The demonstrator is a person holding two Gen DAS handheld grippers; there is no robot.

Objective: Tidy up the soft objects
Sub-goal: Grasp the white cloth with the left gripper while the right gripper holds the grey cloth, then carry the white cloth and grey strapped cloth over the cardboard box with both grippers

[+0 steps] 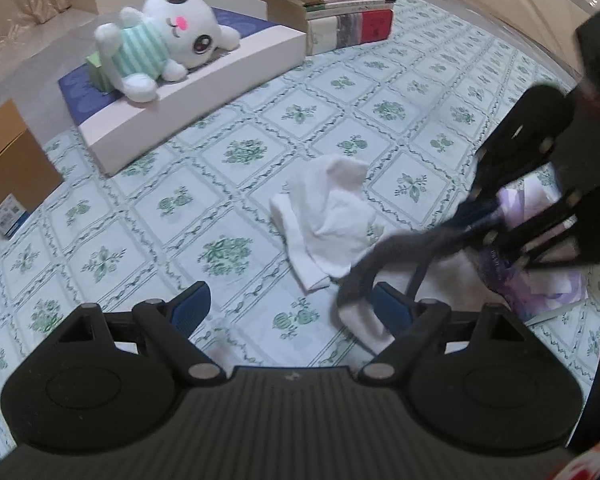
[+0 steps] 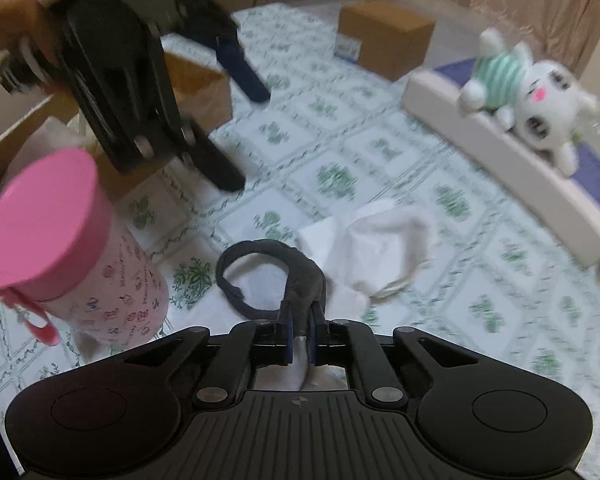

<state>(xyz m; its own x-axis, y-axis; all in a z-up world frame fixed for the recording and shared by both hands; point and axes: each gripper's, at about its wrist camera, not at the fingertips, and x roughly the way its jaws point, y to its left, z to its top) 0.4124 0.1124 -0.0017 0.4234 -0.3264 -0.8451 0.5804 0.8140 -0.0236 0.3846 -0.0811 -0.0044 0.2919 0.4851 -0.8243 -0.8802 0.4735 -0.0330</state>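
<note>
A dark grey sock (image 2: 300, 280) hangs in a loop over the tablecloth, and my right gripper (image 2: 300, 334) is shut on its end. From the left wrist view the same sock (image 1: 380, 256) trails from the right gripper (image 1: 480, 216). Beside it lies a crumpled white cloth (image 1: 332, 216), also visible as the white cloth (image 2: 376, 248) just beyond the sock. More white fabric (image 1: 364, 320) lies under the sock. My left gripper (image 1: 292, 304) hovers open near the cloth with nothing between its fingers; in the right wrist view the left gripper (image 2: 242, 132) hangs at upper left.
A white plush toy (image 1: 160, 40) lies on a flat white box (image 1: 204, 92). Stacked books (image 1: 332, 12) sit behind it, with a cardboard box (image 1: 8, 160) at left. A pink-lidded tube (image 2: 60, 248) and an open carton (image 2: 196, 88) stand by the right gripper.
</note>
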